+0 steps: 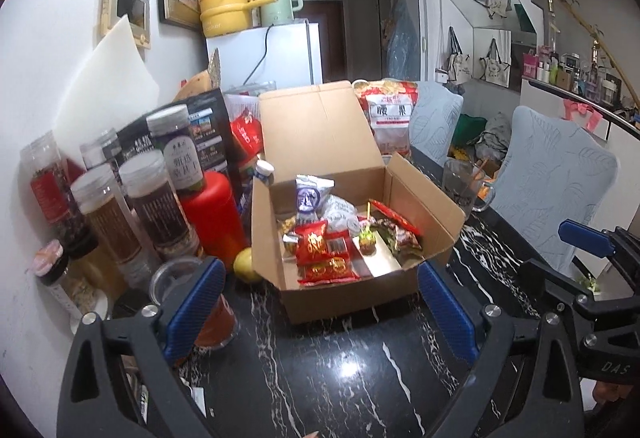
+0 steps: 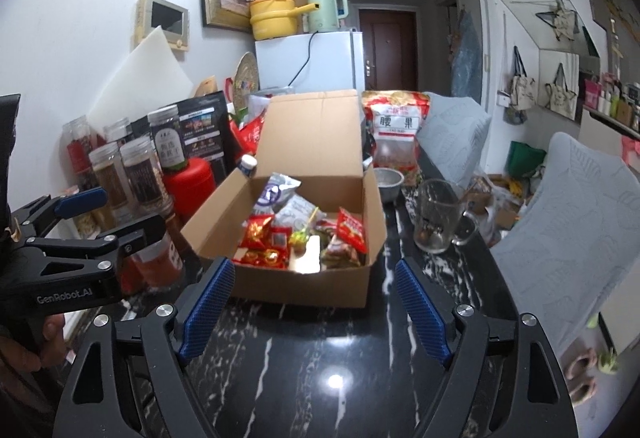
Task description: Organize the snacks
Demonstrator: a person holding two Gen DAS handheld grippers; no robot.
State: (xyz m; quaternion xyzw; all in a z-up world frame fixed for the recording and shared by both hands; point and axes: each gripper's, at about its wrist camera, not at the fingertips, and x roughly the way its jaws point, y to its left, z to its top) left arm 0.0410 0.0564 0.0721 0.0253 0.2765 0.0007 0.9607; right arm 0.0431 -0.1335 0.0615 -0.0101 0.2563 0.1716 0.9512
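An open cardboard box (image 1: 348, 302) (image 2: 300, 290) stands on the black marble table, its lid flap raised at the back. Inside lie red snack packets (image 1: 316, 250) (image 2: 260, 232), a white and blue bag (image 1: 310, 196) and other wrapped snacks. My left gripper (image 1: 320, 266) is open just in front of the box, with nothing between its blue pads. My right gripper (image 2: 315, 266) is open too, facing the box's front wall, empty. Each gripper shows at the edge of the other's view. A big cashew bag (image 1: 390, 118) (image 2: 394, 126) stands behind the box.
Several tall jars (image 1: 108, 214) and a red canister (image 1: 212, 214) crowd the left side by the wall. A lemon (image 1: 248, 264) lies at the box's left corner. A glass mug (image 2: 436, 214) and a metal bowl (image 2: 388, 178) sit right of the box. Covered chairs (image 1: 552, 178) line the table's right edge.
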